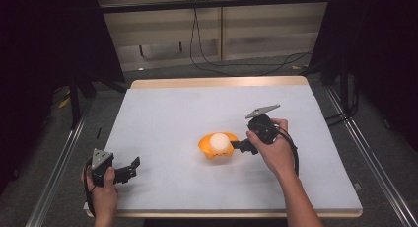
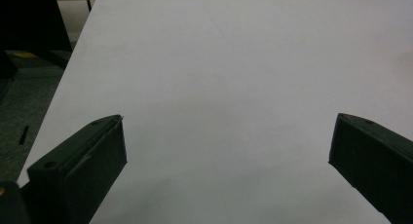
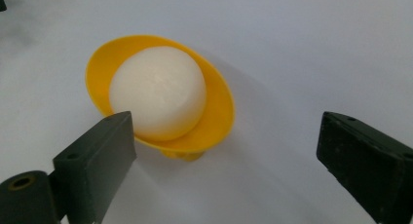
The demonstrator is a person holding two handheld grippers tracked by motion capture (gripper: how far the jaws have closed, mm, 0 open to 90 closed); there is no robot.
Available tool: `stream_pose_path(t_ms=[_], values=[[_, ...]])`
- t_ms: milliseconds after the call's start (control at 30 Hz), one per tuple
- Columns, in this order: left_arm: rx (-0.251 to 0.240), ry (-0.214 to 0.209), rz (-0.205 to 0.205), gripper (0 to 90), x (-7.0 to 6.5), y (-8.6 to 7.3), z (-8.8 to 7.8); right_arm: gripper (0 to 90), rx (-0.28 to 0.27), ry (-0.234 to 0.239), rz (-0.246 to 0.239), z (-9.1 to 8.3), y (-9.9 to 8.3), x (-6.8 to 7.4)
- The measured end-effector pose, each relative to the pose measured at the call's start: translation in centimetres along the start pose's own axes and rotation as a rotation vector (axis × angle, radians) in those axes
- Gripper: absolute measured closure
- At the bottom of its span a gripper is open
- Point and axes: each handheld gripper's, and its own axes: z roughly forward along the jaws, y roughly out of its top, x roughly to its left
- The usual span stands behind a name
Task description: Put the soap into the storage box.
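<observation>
So there's one yellow bowl (image 1: 217, 149) with one white ball (image 1: 220, 141) in it, sitting on one table (image 1: 162, 113). Two grippers too, left (image 1: 129, 169) and right (image 1: 240, 145).

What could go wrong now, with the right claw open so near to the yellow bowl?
1. The right claw is open and holds nothing, but one jaw stands close to the rim of the yellow bowl. A careless move could knock or tip the bowl.
2. The white ball rises above the rim, so a bump might roll it out onto the table.
3. The left claw is open near the table's edge, too far away to steady the bowl.
</observation>
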Motion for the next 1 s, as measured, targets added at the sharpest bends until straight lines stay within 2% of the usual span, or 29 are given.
stream_pose_path(t_ms=[200,567,633,1000], values=[[-0.001,0.000,0.000,0.0,0.0,0.0,0.0,0.1,0.011,-0.012,0.026,-0.7,-1.1,-1.0],[-0.001,0.003,0.004,0.1,0.0,0.0,0.0,0.0,-0.005,-0.061,0.028,-2.3,-3.8,-2.9],[0.001,0.001,0.004,0.1,-0.1,0.0,0.0,0.0,-0.005,-0.083,0.046,-2.9,-4.8,-3.6],[0.000,0.002,0.004,0.1,0.0,0.0,0.0,0.0,-0.021,-0.128,0.082,-4.7,-8.4,-5.6]])
